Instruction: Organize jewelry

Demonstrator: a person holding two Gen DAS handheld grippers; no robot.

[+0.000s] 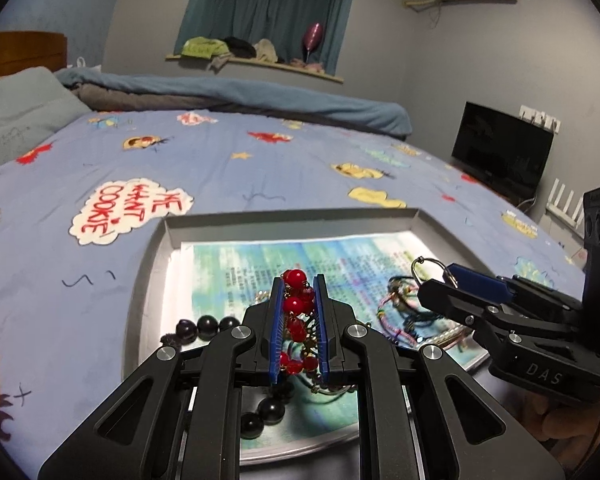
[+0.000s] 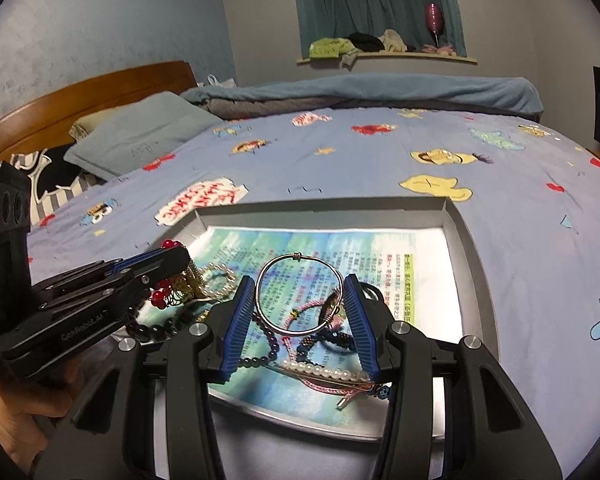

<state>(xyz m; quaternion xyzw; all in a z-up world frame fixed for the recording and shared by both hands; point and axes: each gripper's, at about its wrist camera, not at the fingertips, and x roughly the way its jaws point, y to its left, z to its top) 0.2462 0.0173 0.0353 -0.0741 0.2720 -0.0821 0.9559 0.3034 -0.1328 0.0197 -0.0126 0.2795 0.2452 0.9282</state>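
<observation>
A grey tray (image 1: 292, 216) (image 2: 454, 224) lined with a printed sheet lies on the bed. My left gripper (image 1: 299, 286) (image 2: 182, 258) is shut on a red bead piece with gold filigree (image 1: 296, 304) (image 2: 171, 245), held over the tray's left part. My right gripper (image 2: 300, 286) (image 1: 438, 280) is shut on a thin silver bangle (image 2: 300, 294) (image 1: 428, 266), its pads pressing the ring's two sides. Below them in the tray lie black beads (image 1: 212, 326), pink cords (image 2: 304, 314), a pearl strand (image 2: 324, 370) and dark bead strings (image 2: 268, 336).
The bed (image 1: 260, 160) has a blue cartoon-print sheet, with pillows (image 2: 140, 136) and a rolled blanket (image 2: 380, 92) at the far side. A dark screen (image 1: 500, 148) stands off the bed's right edge. A hand (image 2: 24, 404) holds the left gripper.
</observation>
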